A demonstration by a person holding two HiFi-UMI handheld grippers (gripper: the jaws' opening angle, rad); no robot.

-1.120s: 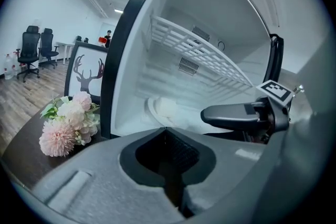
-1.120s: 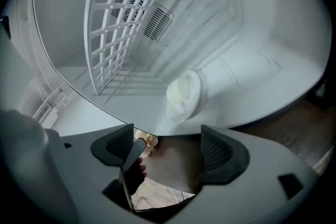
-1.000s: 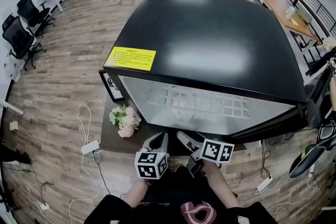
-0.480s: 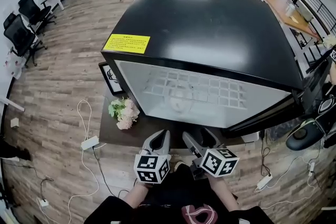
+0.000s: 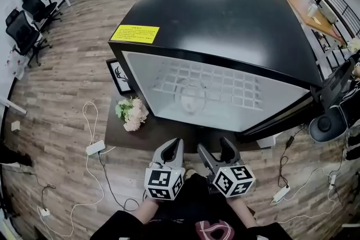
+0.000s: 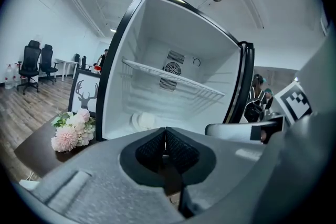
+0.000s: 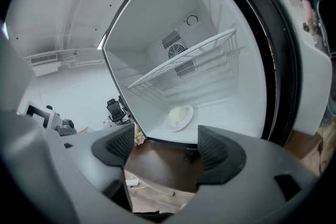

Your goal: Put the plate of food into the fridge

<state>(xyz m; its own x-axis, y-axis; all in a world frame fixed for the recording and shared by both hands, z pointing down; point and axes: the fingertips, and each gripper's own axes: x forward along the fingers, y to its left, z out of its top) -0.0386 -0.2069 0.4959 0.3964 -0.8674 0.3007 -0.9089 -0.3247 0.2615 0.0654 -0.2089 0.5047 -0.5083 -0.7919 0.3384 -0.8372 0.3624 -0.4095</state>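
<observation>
Sitting on the fridge (image 5: 225, 25) floor, the plate of food (image 7: 178, 116) looks rigid, breakable, probably slick; pinch its rim. Left gripper (image 6: 165, 147) is clenched on nothing, right gripper (image 7: 168, 147) spread, empty.

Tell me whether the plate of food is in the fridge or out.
In. The plate lies on the floor of the fridge, under the wire shelf.

Pink-white flower bunch (image 5: 133, 112) on dark low table (image 5: 163, 135); framed deer picture (image 5: 118, 76) beside; office chairs (image 5: 25, 31) far left.
</observation>
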